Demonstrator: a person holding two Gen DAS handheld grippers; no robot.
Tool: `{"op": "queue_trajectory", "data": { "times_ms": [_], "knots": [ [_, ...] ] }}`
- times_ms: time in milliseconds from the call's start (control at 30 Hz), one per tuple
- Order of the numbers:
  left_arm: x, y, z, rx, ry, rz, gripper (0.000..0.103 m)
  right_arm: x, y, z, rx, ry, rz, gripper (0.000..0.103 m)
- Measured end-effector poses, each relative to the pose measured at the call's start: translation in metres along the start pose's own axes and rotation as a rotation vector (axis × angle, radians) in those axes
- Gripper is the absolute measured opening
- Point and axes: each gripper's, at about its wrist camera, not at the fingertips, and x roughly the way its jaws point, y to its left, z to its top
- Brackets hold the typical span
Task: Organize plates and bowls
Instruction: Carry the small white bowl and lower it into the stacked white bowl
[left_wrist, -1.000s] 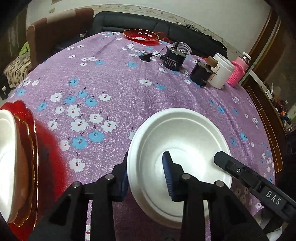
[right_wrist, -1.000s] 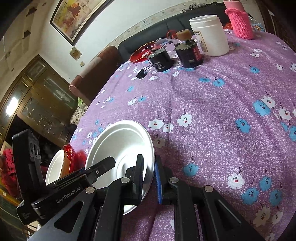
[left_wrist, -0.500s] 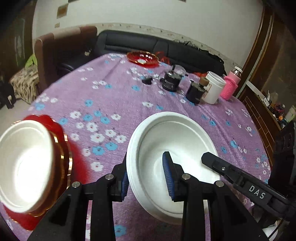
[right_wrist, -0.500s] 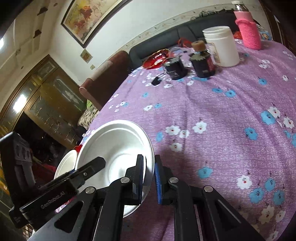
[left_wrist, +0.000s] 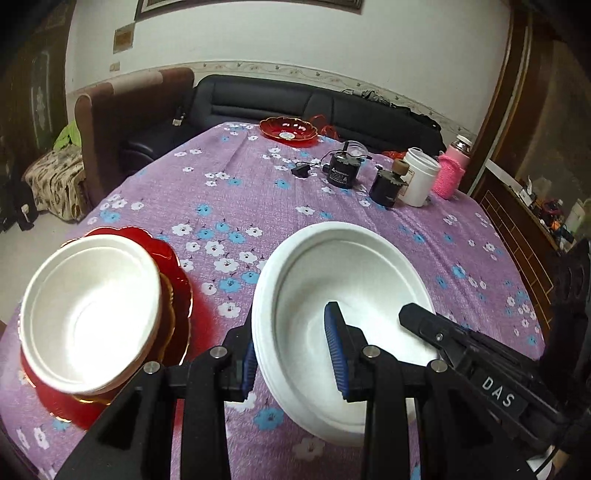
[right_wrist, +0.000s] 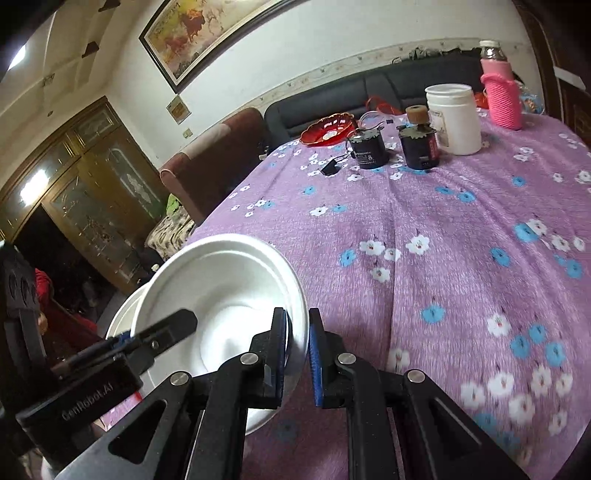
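A white bowl (left_wrist: 351, 280) hangs above the purple flowered tablecloth, held by both grippers. My left gripper (left_wrist: 293, 365) is shut on its near-left rim, one blue pad inside and one outside. My right gripper (right_wrist: 298, 350) is shut on the opposite rim of the same bowl (right_wrist: 221, 291). To the left, a second white bowl (left_wrist: 88, 317) sits on stacked red gold-edged plates (left_wrist: 173, 280). In the right wrist view its rim (right_wrist: 122, 317) shows just behind the held bowl.
At the far side stand a red dish (left_wrist: 288, 129), two dark jars (left_wrist: 341, 171) (left_wrist: 386, 186), a small black adapter (left_wrist: 301, 171), a white tub (left_wrist: 419, 177) and a pink-sleeved bottle (left_wrist: 452, 171). A brown chair and a black sofa stand beyond the table.
Both grippers have lifted the white bowl off the cloth and carried it left, closer to the bowl on the red plates. Both grips are unchanged.
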Motion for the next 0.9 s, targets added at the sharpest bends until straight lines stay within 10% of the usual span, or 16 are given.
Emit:
{"op": "queue_trajectory", "data": {
  "times_ms": [900],
  "knots": [
    [-0.069,0.034,-0.033,0.054,-0.096,0.043,0.032,-0.029,0.060,-0.049,0.003,-0.019,0.024,0.014]
  ]
}}
